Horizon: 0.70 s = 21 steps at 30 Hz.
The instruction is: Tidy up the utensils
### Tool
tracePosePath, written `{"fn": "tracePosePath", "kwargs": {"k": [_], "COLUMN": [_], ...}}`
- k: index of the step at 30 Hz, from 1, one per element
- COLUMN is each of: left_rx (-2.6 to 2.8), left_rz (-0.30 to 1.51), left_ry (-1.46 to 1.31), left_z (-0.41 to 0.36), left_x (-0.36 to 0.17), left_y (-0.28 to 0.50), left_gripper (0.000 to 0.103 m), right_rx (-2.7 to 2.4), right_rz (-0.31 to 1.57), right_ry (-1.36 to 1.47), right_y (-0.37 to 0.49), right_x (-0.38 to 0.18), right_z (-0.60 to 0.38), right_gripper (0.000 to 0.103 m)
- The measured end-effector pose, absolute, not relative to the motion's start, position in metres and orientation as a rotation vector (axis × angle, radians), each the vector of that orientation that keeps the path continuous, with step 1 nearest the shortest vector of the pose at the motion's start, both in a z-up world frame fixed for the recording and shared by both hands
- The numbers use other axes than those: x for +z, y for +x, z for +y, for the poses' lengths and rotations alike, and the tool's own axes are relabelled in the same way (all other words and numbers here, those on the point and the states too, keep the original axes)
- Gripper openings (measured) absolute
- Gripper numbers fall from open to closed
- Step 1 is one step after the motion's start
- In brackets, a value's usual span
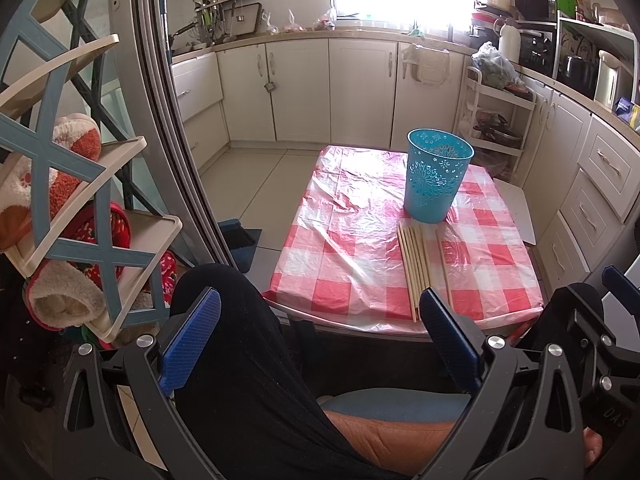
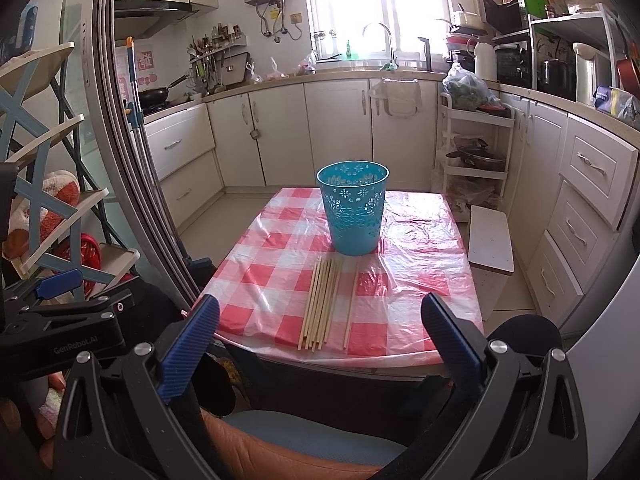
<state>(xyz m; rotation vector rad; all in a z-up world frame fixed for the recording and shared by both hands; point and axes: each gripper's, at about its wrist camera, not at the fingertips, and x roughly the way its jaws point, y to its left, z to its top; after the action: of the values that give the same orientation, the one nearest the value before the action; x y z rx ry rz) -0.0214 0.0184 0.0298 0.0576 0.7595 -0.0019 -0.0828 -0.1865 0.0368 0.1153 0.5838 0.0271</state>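
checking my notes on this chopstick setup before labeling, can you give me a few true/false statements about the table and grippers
1. The teal basket stands upright on the checked tablecloth. True.
2. Some chopsticks already stand inside the basket. False: all that show lie flat on the cloth, nearer the person than the basket; the basket's inside is not fully visible.
3. One chopstick lies apart from the bundle, on its right. True.
4. The right gripper is shut on a chopstick. False: its jaws are wide apart and hold nothing.
5. The left gripper is open and short of the table. True.
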Motion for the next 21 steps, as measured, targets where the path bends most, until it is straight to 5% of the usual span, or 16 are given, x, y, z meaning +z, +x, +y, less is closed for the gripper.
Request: {"fn": "tracePosePath", "kwargs": {"k": [21], "left_rx": [-0.018], "left_rz": [0.764], "left_ry": [0.049], "left_z": [0.0133], "left_x": [0.0286], "left_y": [-0.0172], "left_gripper": [0.096], "right_rx": [0.03], "right_rz": [0.59], "right_ry": [0.118], "right_y": [-0.0809], "right_x": [0.0353], "right_z": [-0.1846], "right_gripper": [0.097]}}
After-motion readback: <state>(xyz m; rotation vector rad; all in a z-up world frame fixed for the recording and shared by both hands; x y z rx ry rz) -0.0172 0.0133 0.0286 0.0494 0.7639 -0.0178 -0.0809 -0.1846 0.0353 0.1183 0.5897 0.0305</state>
